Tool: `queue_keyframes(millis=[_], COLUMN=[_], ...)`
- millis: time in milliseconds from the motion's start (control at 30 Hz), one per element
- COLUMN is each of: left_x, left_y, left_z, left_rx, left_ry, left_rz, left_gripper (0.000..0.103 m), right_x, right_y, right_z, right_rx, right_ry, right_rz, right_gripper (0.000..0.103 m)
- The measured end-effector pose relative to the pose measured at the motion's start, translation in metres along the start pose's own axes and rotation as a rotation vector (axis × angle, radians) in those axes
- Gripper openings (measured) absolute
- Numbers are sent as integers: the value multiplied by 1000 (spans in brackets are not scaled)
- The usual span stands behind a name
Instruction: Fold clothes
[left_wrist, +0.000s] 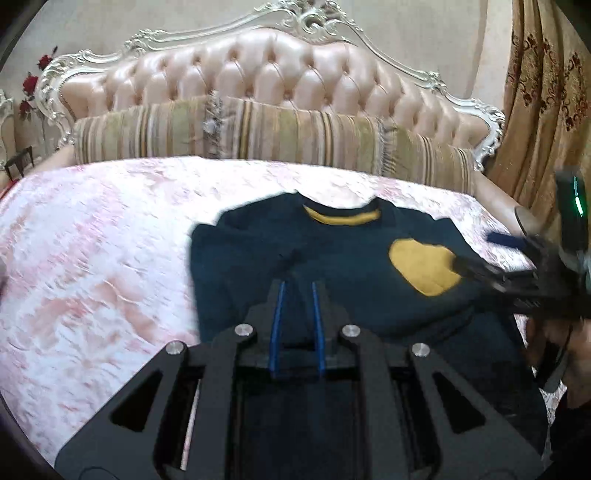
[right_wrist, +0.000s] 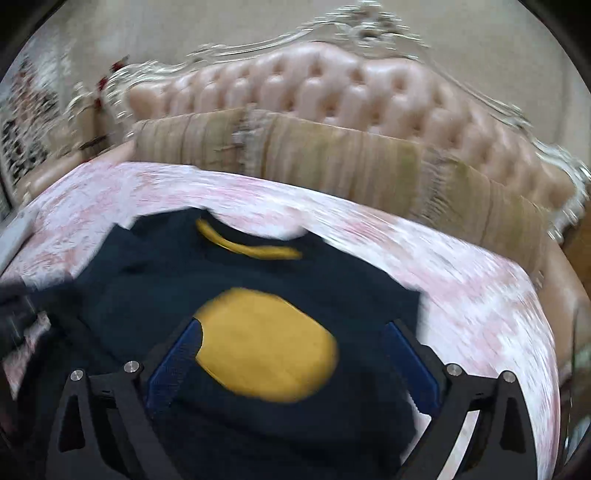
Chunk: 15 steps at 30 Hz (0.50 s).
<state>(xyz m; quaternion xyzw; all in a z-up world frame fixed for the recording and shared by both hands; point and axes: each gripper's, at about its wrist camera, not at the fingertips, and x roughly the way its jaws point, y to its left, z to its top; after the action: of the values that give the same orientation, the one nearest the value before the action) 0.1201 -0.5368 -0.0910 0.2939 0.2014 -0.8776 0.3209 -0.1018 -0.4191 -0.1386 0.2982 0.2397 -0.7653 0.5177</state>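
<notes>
Left tongs tilt down, pinching a navy sweater fold; right tongs tilt down, spread, above its yellow patch.

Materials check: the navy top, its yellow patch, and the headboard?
Navy top: soft matte knit or fleece, apparently; it drapes and creases without sheen. Yellow patch: matte, suede-like or felt, flat uniform colour. Headboard: glossy pink leather or faux leather, button-tufted with highlights, in a carved pale frame.
</notes>
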Motion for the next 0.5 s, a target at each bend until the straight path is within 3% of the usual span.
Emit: queue_keyframes(millis=[100, 300, 500], left_x=[9, 72, 84], left_y=[3, -14, -13], left_z=[9, 30, 27], left_rx=[31, 142, 179], left_ry=[30, 196, 241], left_rz=[-13, -13, 15], left_gripper=[17, 17, 19], right_x=[2, 20, 26], right_y=[-25, -34, -37], right_z=[-17, -27, -33], right_rx=[24, 30, 54], right_ry=[20, 91, 124], right_rz=[-41, -21, 5], right_gripper=[100, 100, 100])
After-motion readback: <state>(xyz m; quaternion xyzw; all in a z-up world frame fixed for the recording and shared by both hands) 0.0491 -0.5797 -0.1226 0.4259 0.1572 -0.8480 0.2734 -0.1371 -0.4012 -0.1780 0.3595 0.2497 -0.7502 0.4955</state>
